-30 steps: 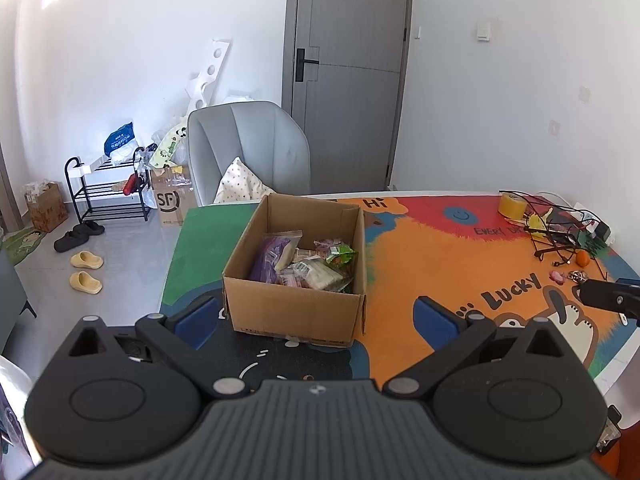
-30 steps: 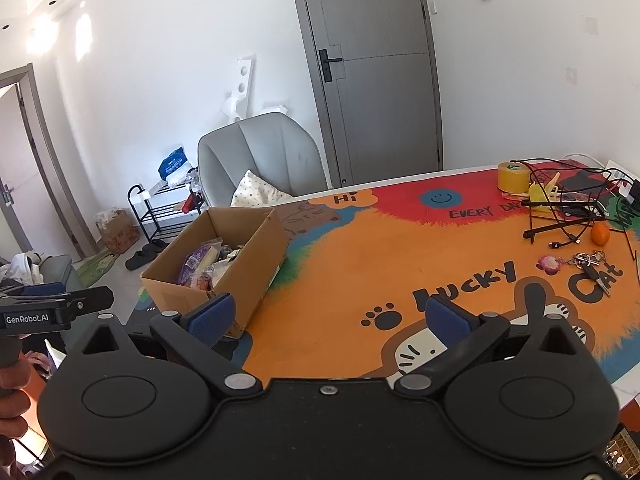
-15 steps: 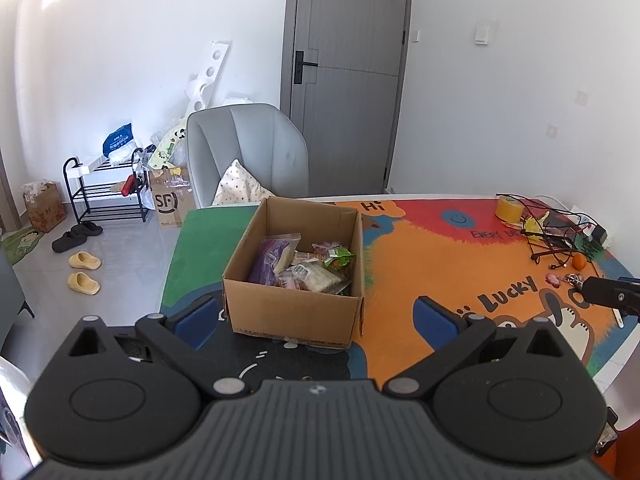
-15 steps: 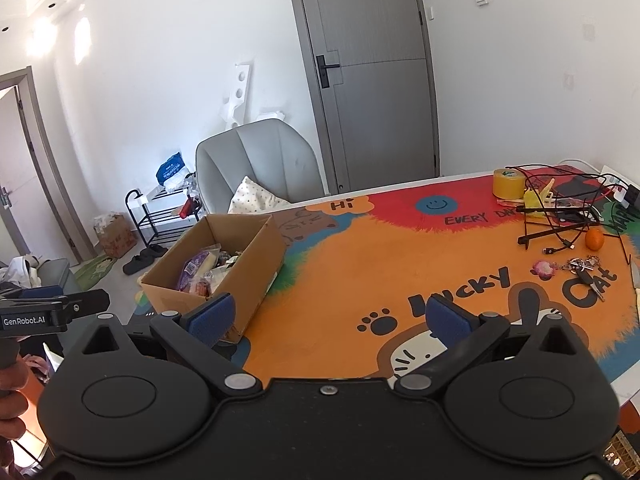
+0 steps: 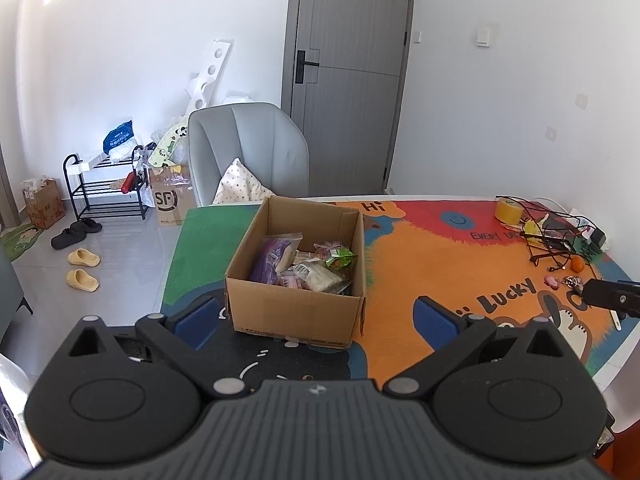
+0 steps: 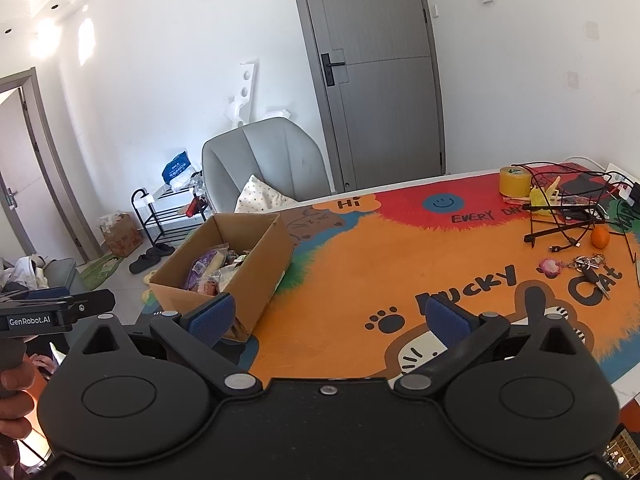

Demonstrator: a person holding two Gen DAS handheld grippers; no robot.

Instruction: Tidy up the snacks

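Snacks [image 5: 298,266] sit loose in cardboard box [image 5: 294,312], frame centre, on surface [image 5: 440,264]. Left tongs [image 5: 316,318] and right tongs [image 6: 326,318] both wide open, empty, short of it. Risk: tongs clip box wall, shove box toward near edge; slick packets slip.

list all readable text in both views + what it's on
"GenRobot.AI": on the left tool's side label.
"SF": on the cardboard box on the floor by the chair.
"Hi", "EVERY DAY" (cut off by cables), "LUCKY", "CAT": printed on the table mat.
Blue bag on the shoe rack: print too small to read.
Snack packets in the open box: labels too blurred to read.
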